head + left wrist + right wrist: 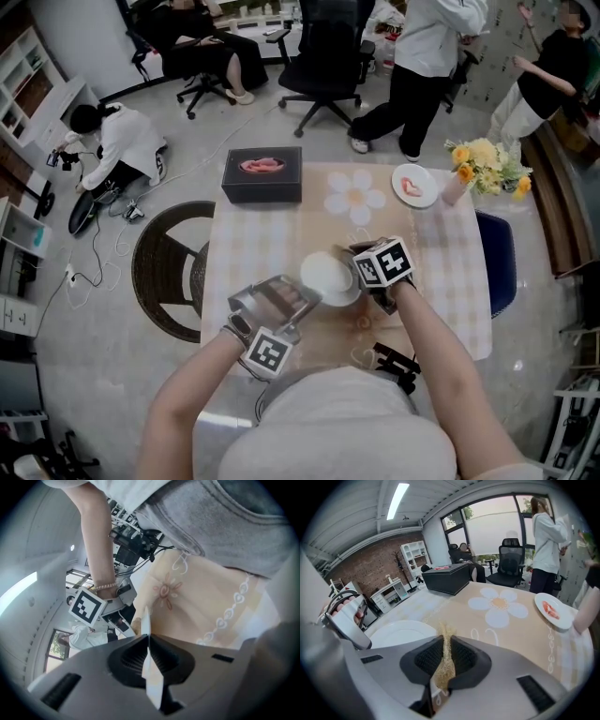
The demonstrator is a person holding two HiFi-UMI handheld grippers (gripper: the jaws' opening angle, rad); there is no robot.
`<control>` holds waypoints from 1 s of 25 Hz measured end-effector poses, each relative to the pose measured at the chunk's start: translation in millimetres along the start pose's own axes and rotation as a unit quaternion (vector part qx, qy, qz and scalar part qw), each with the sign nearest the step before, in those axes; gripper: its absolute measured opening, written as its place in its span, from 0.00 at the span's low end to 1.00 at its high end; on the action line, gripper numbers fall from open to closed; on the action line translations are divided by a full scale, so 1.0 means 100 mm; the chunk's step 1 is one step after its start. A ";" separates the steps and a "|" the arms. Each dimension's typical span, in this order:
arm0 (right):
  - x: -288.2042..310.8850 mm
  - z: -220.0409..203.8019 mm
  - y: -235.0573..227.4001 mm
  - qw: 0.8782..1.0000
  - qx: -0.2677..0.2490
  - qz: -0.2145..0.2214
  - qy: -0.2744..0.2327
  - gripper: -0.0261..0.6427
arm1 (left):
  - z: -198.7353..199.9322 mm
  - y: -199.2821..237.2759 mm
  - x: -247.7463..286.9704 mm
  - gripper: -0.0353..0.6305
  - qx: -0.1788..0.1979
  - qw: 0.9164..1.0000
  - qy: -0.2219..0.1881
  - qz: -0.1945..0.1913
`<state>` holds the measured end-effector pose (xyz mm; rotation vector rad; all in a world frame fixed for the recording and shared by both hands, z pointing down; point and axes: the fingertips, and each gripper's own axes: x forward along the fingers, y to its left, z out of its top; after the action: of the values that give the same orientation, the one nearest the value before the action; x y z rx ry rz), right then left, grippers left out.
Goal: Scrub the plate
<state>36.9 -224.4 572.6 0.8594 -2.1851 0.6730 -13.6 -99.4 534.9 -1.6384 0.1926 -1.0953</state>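
Your right gripper (447, 651) is clamped on a tan scrub pad (442, 674), just beside the white plate (401, 633). Your left gripper (149, 654) pinches that plate by its rim, near the table's (450, 281) front edge. If you press hard, the thin rim could slip free and the plate would drop.

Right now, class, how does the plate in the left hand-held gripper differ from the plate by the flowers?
The held plate is bare, its rim clamped in the left hand-held gripper; the far plate carries pink food and sits untouched beside the flowers. Both are white and round.
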 end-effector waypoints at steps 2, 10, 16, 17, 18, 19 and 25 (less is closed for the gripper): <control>0.03 -0.02 -0.05 1.000 0.007 -0.007 0.004 0.11 | 0.00 0.00 0.00 0.08 0.000 1.000 0.000 0.001; -0.12 0.06 -0.10 0.999 0.026 -0.003 -0.031 0.11 | 0.02 0.02 0.00 0.08 -0.005 1.000 -0.001 0.001; -0.43 0.29 0.28 0.995 0.000 0.061 -0.078 0.11 | 0.03 0.05 -0.02 0.08 0.003 1.000 0.000 0.007; -0.48 0.32 0.36 0.994 -0.005 0.072 -0.084 0.11 | 0.03 0.05 -0.02 0.08 0.005 1.000 0.000 0.008; -0.52 0.35 0.45 0.992 -0.009 0.084 -0.089 0.11 | 0.03 0.06 -0.02 0.08 0.007 1.000 0.001 0.009; -0.56 0.38 0.54 0.991 -0.013 0.098 -0.093 0.11 | 0.03 0.07 -0.02 0.08 0.010 1.000 0.002 0.011; -0.64 0.43 1.00 0.983 -0.067 0.153 -0.080 0.11 | 0.04 0.10 -0.01 0.08 0.021 1.000 0.004 0.016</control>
<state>-18.4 -163.9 476.6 0.5271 -2.5067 0.6087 -7.6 -100.0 525.5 -1.5875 0.1998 -1.0752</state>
